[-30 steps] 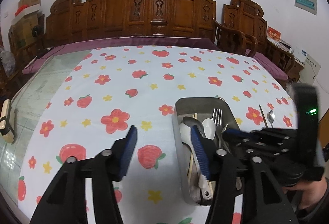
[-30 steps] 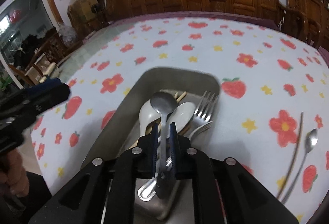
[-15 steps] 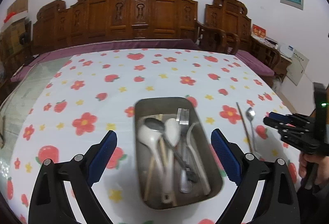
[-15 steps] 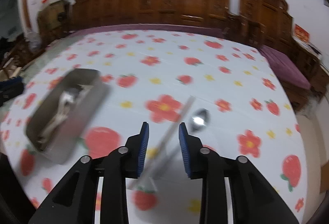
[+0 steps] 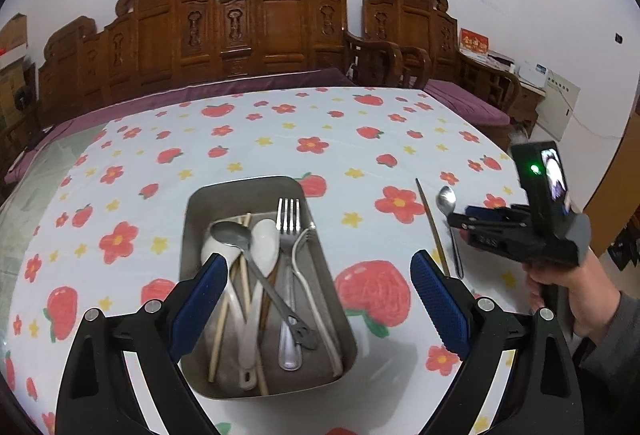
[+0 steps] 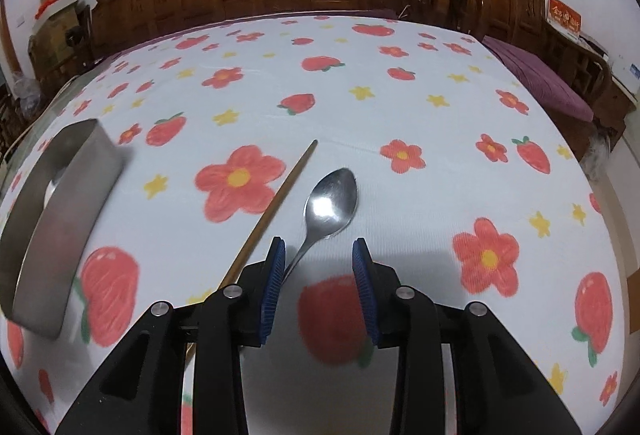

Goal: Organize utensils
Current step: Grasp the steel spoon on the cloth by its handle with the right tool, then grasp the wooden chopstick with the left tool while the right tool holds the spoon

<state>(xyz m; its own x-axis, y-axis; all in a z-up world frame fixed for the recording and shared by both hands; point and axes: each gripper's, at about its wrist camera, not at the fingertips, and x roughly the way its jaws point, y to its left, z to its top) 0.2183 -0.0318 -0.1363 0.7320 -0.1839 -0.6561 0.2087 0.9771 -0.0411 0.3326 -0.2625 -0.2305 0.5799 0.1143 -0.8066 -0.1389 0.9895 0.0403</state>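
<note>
Since the earlier frames the right gripper [image 6: 319,287] has left the metal tray [image 5: 244,191], where it was shut on a spoon handle, and crossed to the loose steel spoon [image 6: 331,201] on the right part of the desk [image 6: 360,107] — its fingers now part-open with nothing pressed between them. That spoon lies bowl-up on the flowered cloth, its bowl toward the far side and its handle running back under the left finger's [image 6: 273,287] tip. A single wooden chopstick [image 6: 276,203] lies just beside it on the left, nearly parallel, and passes outside that finger.

To do this pick well, the fingers should straddle only the spoon's neck or handle. As they stand the handle sits against the left finger rather than mid-gap, so a small shift to the left would centre it — though not so far that the chopstick is caught too. The handle is thin and flat on cloth, so the tips likely need to come right down to the surface before closing.

The right gripper is pitched steeply down over the spoon, held by a person's hand [image 5: 560,283] seen at the right edge of the left view. The left gripper [image 5: 320,295] hangs above the tray's near end, tilted down, fingers wide and empty; the tray holds spoons, forks and chopsticks.
</note>
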